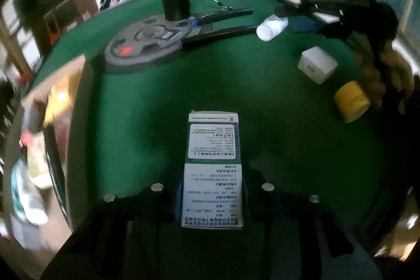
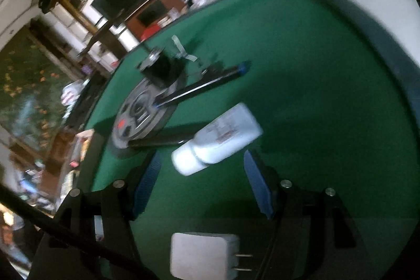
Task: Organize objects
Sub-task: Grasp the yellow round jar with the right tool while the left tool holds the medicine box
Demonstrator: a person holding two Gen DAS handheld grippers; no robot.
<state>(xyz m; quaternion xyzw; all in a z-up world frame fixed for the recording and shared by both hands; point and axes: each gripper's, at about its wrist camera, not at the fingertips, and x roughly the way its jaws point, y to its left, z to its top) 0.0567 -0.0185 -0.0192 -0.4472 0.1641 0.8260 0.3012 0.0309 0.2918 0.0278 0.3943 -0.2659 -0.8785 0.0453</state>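
My left gripper [image 1: 212, 190] is shut on a white and green medicine box [image 1: 213, 148] printed with text, held above the green table [image 1: 157, 101]. A white bottle [image 1: 271, 26] lies on its side far right, at the tip of my right gripper [image 1: 296, 17]. In the right wrist view the bottle [image 2: 218, 139] lies just ahead of my open right gripper [image 2: 202, 175], between its blue pads [image 2: 258, 185], untouched. A white plug adapter [image 2: 203, 255] lies below that gripper; it also shows in the left wrist view [image 1: 317, 64]. A yellow roll [image 1: 351, 100] lies near it.
A grey weight plate [image 1: 147, 43] sits at the far side with a black cylinder [image 1: 176, 6] and two black rods [image 1: 218, 32] on it. A cardboard box [image 1: 50, 138] with assorted items stands at the table's left edge. A chair and shelves stand beyond the table.
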